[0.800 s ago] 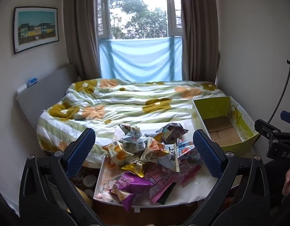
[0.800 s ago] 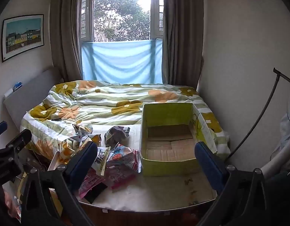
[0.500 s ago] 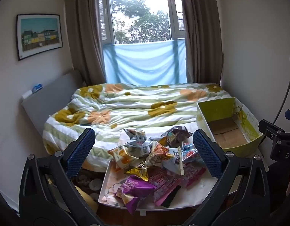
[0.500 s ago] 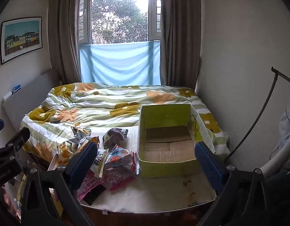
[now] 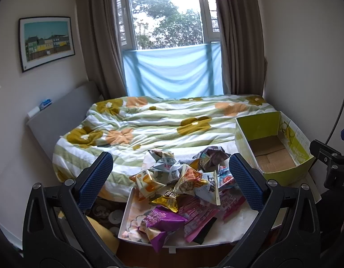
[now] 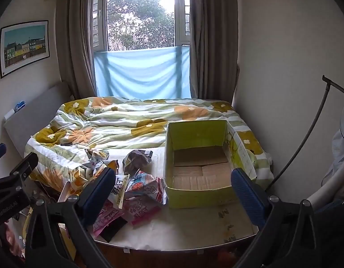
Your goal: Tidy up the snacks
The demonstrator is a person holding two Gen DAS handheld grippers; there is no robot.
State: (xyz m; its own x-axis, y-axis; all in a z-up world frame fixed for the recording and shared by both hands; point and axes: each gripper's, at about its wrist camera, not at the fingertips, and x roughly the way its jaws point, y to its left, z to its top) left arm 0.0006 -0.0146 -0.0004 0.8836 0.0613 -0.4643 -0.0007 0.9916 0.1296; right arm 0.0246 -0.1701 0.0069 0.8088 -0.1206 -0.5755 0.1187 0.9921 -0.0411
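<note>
Snack packets [image 5: 183, 185] heaped on the worktop [image 6: 194, 227] beside an empty green box [image 6: 201, 167]
Left gripper [image 5: 172, 178] and right gripper [image 6: 174, 189] hover, jaws apart, holding nothing

The snack packets [image 5: 185, 185] are crinkled foil and plastic film, glossy, catching light on their folds; the purple packet [image 5: 160, 221] shines most. The box [image 6: 201, 160] is cardboard, matt brown inside with a printed green skin outside. The table [image 6: 194, 225] wears a smooth, pale, paper-like cover with stains. The quilt [image 5: 163, 122] is soft, wrinkled cloth. Both grippers have matt black plastic frames, metal screws and blue pads [image 6: 98, 192] with a fine rough texture.
</note>
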